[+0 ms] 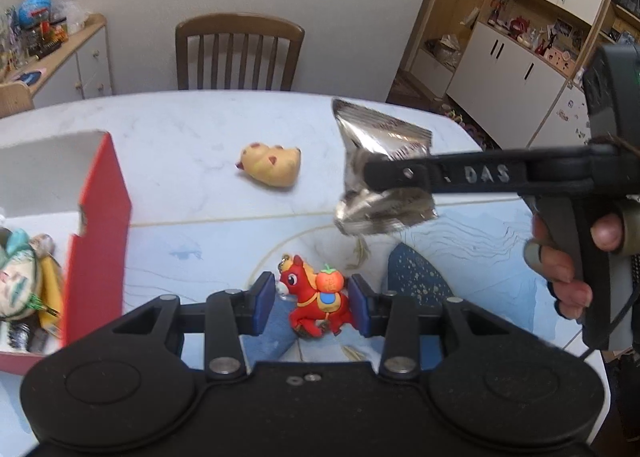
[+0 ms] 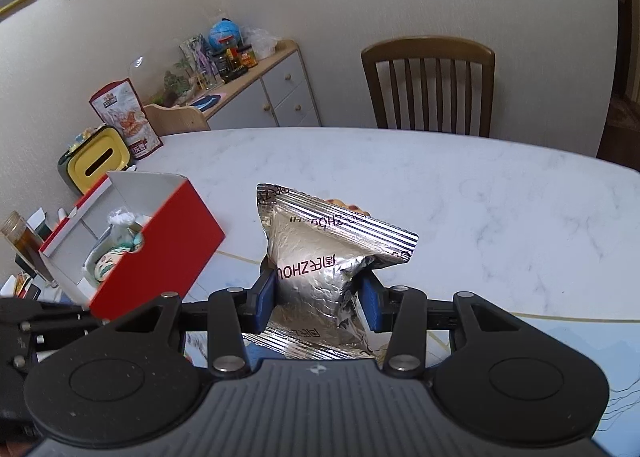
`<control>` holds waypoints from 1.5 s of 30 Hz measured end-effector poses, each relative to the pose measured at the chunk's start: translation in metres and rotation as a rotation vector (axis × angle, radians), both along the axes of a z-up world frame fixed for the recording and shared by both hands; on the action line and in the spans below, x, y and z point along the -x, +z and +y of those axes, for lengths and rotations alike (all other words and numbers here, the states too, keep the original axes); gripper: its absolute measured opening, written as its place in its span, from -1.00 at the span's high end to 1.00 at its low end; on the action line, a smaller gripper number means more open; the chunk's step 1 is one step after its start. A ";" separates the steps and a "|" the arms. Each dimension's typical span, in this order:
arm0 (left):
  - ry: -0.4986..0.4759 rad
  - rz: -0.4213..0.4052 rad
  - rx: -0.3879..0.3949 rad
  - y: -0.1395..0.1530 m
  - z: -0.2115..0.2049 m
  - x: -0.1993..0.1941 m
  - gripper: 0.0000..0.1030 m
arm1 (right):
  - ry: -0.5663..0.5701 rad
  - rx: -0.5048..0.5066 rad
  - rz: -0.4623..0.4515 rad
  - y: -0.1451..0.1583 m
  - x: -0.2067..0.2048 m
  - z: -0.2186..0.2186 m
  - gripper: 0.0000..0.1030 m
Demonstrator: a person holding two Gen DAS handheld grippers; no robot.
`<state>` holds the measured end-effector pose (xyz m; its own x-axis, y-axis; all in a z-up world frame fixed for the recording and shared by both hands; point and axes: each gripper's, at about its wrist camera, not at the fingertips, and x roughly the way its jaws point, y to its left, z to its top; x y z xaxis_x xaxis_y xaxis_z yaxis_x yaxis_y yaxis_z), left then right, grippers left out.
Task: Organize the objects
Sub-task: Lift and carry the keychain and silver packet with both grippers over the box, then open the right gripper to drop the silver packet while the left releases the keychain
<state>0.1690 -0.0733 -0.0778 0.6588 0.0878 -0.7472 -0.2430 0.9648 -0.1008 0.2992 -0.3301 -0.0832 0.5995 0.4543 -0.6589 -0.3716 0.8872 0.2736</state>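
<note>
Left: red box (image 1: 100, 233) on the counter (image 1: 192, 129), already holding several small items. Centre: yellow toy (image 1: 272, 165) lying loose on the counter, well apart from the box; red horse (image 1: 316, 301) between the blue pads of the left gripper (image 1: 314, 307), jaws narrow about it, contact not certain. Right: right gripper (image 2: 322, 297), jaws clamped on a foil bag (image 2: 320, 257) held above the counter; judged partly done, with bag, horse and yellow toy left to box.
</note>
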 end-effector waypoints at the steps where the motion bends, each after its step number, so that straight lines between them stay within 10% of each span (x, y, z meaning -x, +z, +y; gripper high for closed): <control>1: 0.004 -0.006 -0.006 0.004 0.002 0.002 0.25 | 0.003 0.006 -0.003 0.003 0.003 0.001 0.17; 45: 0.164 0.059 -0.143 0.067 0.239 0.107 0.38 | 0.071 0.121 0.000 0.051 0.059 0.231 0.17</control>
<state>0.0617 0.1661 -0.0107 0.5829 0.2977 -0.7560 -0.3988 0.9155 0.0529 0.2403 -0.0987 -0.0320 0.5688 0.4127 -0.7114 -0.4350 0.8850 0.1656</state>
